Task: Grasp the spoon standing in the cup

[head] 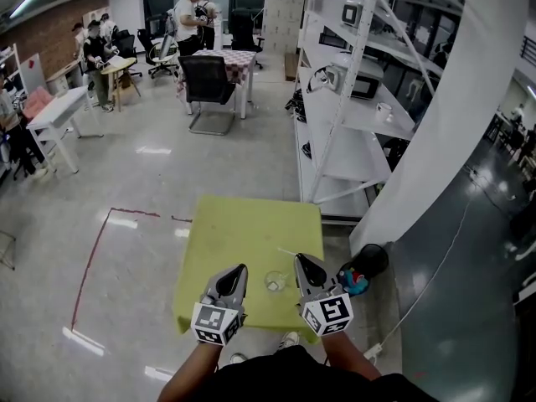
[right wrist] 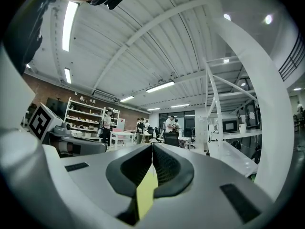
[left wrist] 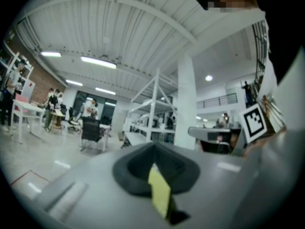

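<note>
Two sets of tongs, both empty: our left gripper and right gripper have jaws closed tip to tip. Between them, untouched, the clear cup stands with its spoon on the green table.

Right gripper, seen along its own jaws, against the room beyond.

The right gripper has its dark ribbed jaws meeting at the tips with nothing between them; a strip of yellow surface shows through the gap lower down. A marker cube stands at far left. Behind are wall shelves, a group of people, a white rack and a white column, under a ceiling light.
</note>
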`<state>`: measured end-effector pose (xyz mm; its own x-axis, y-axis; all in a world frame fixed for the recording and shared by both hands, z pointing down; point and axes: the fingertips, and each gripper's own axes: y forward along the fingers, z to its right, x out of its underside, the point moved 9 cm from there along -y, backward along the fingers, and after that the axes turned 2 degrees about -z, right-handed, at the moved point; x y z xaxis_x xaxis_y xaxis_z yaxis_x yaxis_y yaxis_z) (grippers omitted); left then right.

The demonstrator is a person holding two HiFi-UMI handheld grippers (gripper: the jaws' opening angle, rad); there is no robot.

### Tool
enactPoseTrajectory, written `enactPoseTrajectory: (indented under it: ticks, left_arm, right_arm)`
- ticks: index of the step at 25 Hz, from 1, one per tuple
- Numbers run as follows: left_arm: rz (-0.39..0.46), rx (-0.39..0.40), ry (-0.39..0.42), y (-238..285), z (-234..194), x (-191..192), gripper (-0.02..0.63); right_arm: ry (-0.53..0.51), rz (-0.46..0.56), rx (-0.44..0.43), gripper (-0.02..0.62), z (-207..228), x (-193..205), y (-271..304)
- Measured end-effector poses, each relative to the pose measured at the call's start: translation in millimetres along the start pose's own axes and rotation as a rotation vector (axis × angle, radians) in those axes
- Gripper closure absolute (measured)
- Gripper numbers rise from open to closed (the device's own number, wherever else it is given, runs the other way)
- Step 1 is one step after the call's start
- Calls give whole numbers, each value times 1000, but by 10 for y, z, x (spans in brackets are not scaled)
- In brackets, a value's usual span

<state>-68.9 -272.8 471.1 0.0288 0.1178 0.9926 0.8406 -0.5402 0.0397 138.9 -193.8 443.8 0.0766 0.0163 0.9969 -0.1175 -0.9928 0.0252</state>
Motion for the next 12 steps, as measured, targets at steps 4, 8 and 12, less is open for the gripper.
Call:
enactPoseTrajectory:
  ticks: [4,8,12]
  left_arm:
    - [-1,8,3,-5,0,4,598]
    - [-3,7,3,-33,16,13,598]
    - [-10,2,4,-47,18,70,598]
  right_arm:
    - [1,-4,2,583,-34,27,-16]
    - [1,-6,-4,584,-68,37,-29]
    - [-2,-9,-12,584,-89,78,-33]
